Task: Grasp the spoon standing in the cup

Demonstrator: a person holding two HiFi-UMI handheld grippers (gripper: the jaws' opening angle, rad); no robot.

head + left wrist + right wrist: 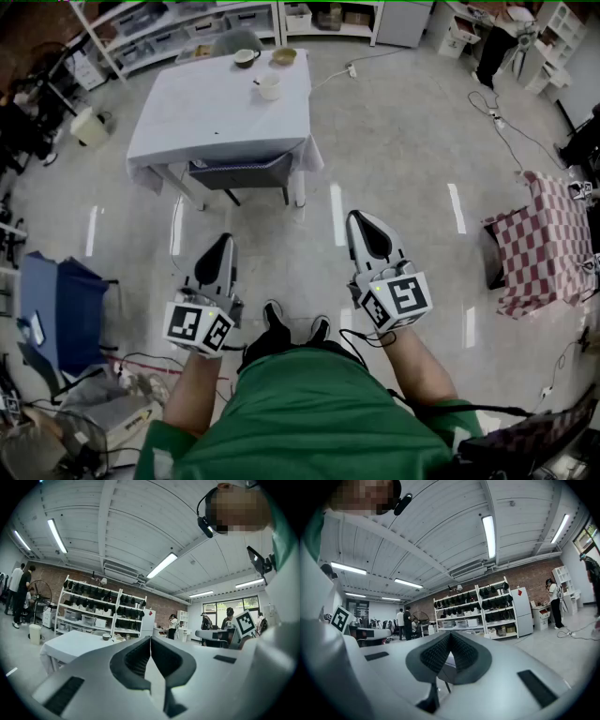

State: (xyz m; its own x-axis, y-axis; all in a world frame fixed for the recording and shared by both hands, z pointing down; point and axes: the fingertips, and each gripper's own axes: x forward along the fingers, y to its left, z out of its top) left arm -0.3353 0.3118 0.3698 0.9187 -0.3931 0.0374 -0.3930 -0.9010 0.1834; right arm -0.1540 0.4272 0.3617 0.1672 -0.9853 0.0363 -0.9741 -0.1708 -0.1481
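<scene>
Carrying table (187, 122): white-clothed, at 11 o'clock, well apart from both grippers.
Left gripper (223, 240): jaws pressed together, empty.
Right gripper (362, 218): jaws pressed together, empty.
Cup (270, 89): table's 1 o'clock part.
Spoon (257, 82): standing in Cup.

In the head view the spoon (258, 82) in the cup (270, 88) on the bench (206, 122) is too small to make out clearly. In the left gripper view the left gripper (150, 640) hides the bench's right part, and the dishes (107, 637) there are too small to tell.
</scene>
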